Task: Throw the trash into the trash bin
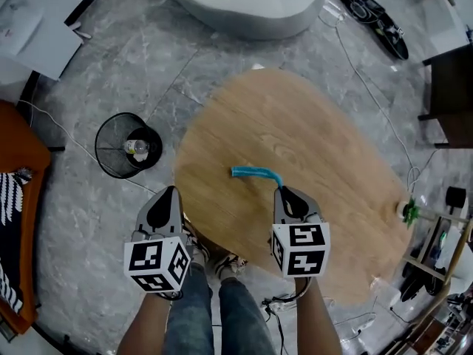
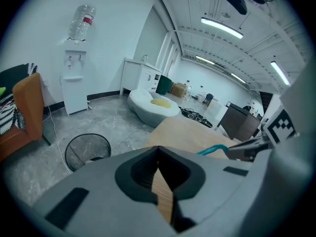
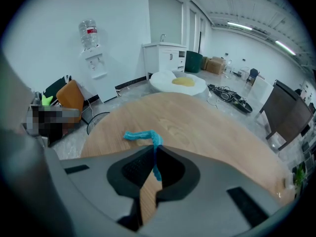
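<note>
Trailing over the table (image 1: pixel 332 139) in the head view, a blue strip (image 1: pixel 256 173) is pinched by one end in the right gripper (image 1: pixel 281 191). Left gripper view: the left gripper (image 2: pixel 158 151) is seen closed, empty. Right gripper view: the strip is judged soft and light.

I see a grey stone floor (image 1: pixel 111 72) and a big wooden table (image 1: pixel 310 146) with a rounded edge. The walls (image 2: pixel 39 28) are white. A white water cooler (image 2: pixel 75 78) stands against one wall, near an orange chair (image 2: pixel 27 107). Past the table's far edge sits a soft white seat (image 2: pixel 148 110). Long lights (image 2: pixel 222 27) glow overhead.
</note>
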The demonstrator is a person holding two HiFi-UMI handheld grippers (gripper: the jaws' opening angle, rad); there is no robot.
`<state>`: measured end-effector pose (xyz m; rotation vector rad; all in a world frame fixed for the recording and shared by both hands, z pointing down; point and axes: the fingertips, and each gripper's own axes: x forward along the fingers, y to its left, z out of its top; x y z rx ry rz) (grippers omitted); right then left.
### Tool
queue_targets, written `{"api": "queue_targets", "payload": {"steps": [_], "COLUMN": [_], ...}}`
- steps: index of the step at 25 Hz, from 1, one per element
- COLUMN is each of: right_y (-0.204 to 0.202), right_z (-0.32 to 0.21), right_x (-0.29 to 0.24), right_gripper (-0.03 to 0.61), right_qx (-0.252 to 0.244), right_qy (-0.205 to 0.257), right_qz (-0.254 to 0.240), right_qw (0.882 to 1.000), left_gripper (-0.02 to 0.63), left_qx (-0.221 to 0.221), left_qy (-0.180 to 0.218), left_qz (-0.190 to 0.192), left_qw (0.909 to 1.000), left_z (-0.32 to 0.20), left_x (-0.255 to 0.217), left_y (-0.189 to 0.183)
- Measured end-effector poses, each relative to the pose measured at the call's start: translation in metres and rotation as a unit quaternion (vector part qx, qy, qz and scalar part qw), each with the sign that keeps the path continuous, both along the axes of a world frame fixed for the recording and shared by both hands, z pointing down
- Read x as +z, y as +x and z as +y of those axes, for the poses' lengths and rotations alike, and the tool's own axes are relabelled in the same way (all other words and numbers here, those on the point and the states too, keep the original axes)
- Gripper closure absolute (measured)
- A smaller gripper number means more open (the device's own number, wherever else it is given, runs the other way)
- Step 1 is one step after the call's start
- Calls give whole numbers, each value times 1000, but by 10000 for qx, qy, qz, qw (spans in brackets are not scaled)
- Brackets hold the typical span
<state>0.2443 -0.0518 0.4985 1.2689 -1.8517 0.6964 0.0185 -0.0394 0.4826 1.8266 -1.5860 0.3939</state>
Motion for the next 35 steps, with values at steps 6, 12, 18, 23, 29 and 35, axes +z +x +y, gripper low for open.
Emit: {"api": "queue_targets", "payload": {"steps": [6,12,18,23,29,35], "right_y": [-55,-134,-220,-292,-366,-413], "right_z": [-26,-47,-59,-61,-58,-54], "right_x": [-21,-35,-39,-34,-9,41], "right_gripper": [560,560,560,560,560,559], "right_qx": [-370,-923,-1490,-2000,-2450,-2675], "right_qy": [161,254,271,234,148,-83], "right_qz": [-79,-178,-297,-346,-307,-149], "right_qw": [9992,9952,9880,9789,9689,9634], "left_gripper": [621,621,621,621,621,621], "left_qx": [-423,-1031,-1671,-2243,-2784,-3146], "left_qy": [78,104,55,10,-90,-254], "left_qz": [24,-11,-70,-99,-134,-137], "left_qw": [9991,9946,9859,9745,9603,9488], "left_z": [-5,5,26,50,81,110], "left_x": [-14,-22,-21,-19,-4,29], "left_y": [-50,-121,-195,-254,-312,-353]}}
